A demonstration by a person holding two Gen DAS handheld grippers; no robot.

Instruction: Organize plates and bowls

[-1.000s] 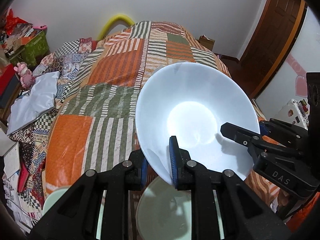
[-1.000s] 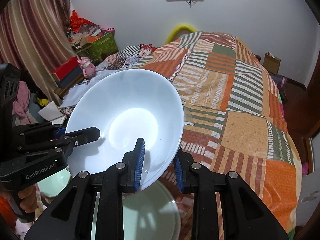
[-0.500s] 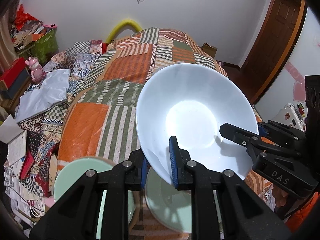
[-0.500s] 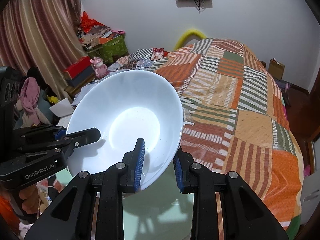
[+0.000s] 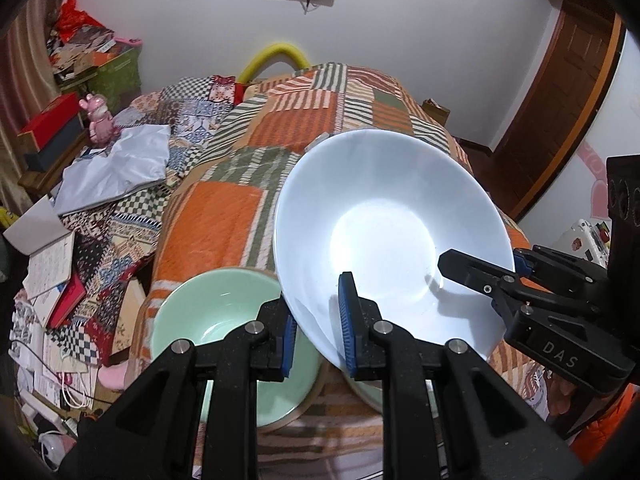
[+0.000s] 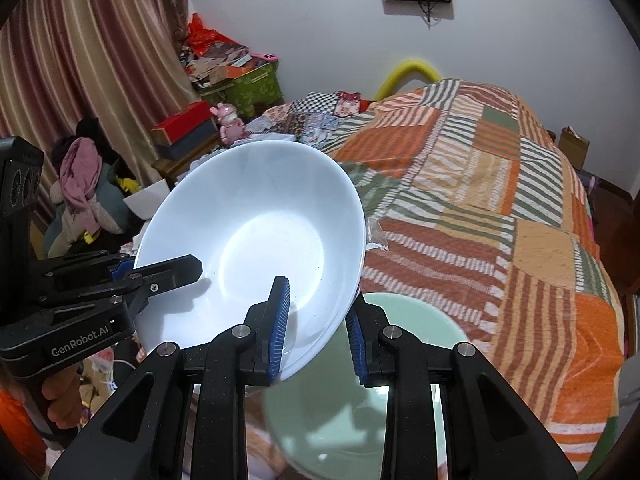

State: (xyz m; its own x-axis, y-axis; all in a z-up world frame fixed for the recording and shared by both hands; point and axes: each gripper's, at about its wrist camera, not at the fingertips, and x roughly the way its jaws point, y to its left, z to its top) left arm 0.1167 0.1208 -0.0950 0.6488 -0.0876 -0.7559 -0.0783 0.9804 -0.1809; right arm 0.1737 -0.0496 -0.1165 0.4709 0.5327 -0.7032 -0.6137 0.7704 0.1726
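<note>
Both grippers hold one large white bowl (image 5: 388,236) in the air, tilted. My left gripper (image 5: 318,332) is shut on its near rim, blue pads on either side of the wall. My right gripper (image 5: 480,268) clamps the rim on the right. In the right wrist view the same white bowl (image 6: 260,248) is pinched by my right gripper (image 6: 318,330), and my left gripper (image 6: 160,268) grips its left rim. A pale green bowl (image 5: 216,316) sits below on the left. A second green dish (image 6: 360,400) lies under the white bowl, partly hidden.
A bed with an orange and green patchwork quilt (image 5: 320,128) stretches ahead. Papers, boxes and a pink toy (image 5: 98,120) crowd the left side. A brown door (image 5: 560,100) stands at the right. A hand (image 6: 60,396) holds the left gripper's handle.
Both grippers have drawn back from the bed with the white bowl still held between them. The green bowl and the green dish have come further into view beneath it.
</note>
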